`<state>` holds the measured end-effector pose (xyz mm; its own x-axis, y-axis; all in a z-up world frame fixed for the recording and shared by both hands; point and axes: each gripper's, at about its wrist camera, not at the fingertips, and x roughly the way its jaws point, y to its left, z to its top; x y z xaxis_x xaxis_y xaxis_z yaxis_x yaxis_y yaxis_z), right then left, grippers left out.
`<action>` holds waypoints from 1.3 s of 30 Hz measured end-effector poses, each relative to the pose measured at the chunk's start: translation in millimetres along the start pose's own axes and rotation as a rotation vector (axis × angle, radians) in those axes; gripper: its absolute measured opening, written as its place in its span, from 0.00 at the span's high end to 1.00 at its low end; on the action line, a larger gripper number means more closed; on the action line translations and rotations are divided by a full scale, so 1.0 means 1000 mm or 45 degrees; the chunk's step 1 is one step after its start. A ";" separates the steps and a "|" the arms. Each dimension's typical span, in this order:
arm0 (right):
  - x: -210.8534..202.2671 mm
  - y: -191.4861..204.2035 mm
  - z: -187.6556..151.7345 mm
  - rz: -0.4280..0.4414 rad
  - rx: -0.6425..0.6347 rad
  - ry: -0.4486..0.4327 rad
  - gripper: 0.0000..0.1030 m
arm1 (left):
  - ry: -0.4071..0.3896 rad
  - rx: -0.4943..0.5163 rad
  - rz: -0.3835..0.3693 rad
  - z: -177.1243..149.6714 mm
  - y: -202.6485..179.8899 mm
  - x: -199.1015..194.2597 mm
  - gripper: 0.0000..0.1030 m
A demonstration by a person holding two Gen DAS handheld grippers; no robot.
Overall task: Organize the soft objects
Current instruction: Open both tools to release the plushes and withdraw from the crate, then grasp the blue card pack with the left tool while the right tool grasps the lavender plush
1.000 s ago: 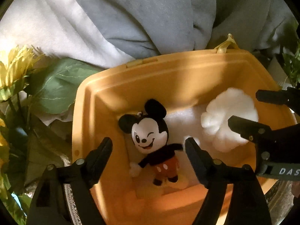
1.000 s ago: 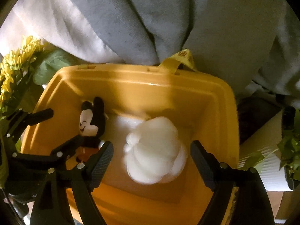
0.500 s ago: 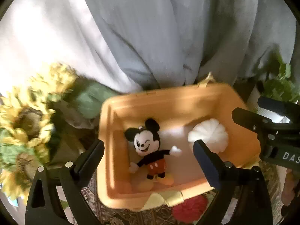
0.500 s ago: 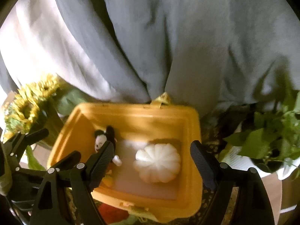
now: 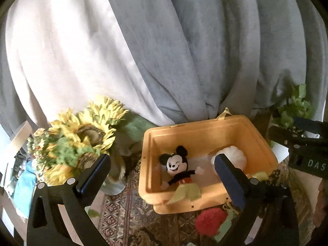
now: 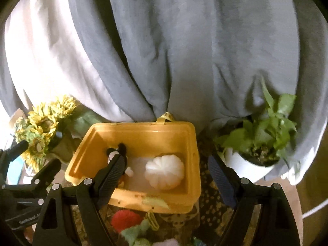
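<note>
A yellow plastic bin [image 5: 207,129] [image 6: 143,131] stands on a patterned rug. Inside it lie a Mickey Mouse plush [image 5: 178,169] [image 6: 116,153] and a white plush pumpkin [image 5: 235,155] [image 6: 164,171]. My left gripper [image 5: 162,176] hangs above and in front of the bin, its jaws still opening wide with nothing between them. My right gripper [image 6: 167,180] is also open and empty, raised over the bin's near edge. A red fluffy plush [image 5: 211,220] [image 6: 126,219] with green parts lies on the rug in front of the bin.
A bunch of artificial sunflowers [image 5: 82,135] [image 6: 41,123] stands left of the bin. A potted green plant [image 6: 264,137] [image 5: 295,110] in a white pot sits at the right. Grey and white fabric [image 5: 164,51] hangs behind everything. More soft items [image 6: 141,235] lie at the bottom edge.
Both grippers have pulled up and back from the bin, so it looks smaller and the rug, sunflowers and plant appear. The left jaws have spread wider. Both plush toys stay in the bin.
</note>
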<state>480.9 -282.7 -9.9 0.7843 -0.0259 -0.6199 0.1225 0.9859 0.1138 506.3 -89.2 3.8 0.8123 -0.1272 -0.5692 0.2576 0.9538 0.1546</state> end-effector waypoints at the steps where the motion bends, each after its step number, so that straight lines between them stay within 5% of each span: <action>1: -0.004 0.001 -0.005 -0.003 -0.006 -0.004 0.17 | -0.001 -0.007 -0.005 -0.004 0.001 -0.005 0.00; 17: -0.046 0.007 -0.059 -0.042 -0.071 -0.031 0.17 | -0.018 0.054 0.032 -0.058 -0.001 -0.055 0.00; 28: -0.046 0.005 -0.107 -0.016 -0.090 0.116 0.17 | 0.105 0.136 -0.052 -0.102 -0.014 -0.061 0.00; 39: -0.015 0.008 -0.147 -0.032 -0.129 0.354 0.18 | 0.370 0.207 -0.157 -0.151 -0.027 -0.030 0.00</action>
<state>380.9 -249.7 -113.3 0.5834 -0.0180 -0.8120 0.0675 0.9974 0.0264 396.3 -69.9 -105.4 0.5930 -0.1337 -0.7941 0.4436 0.8772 0.1835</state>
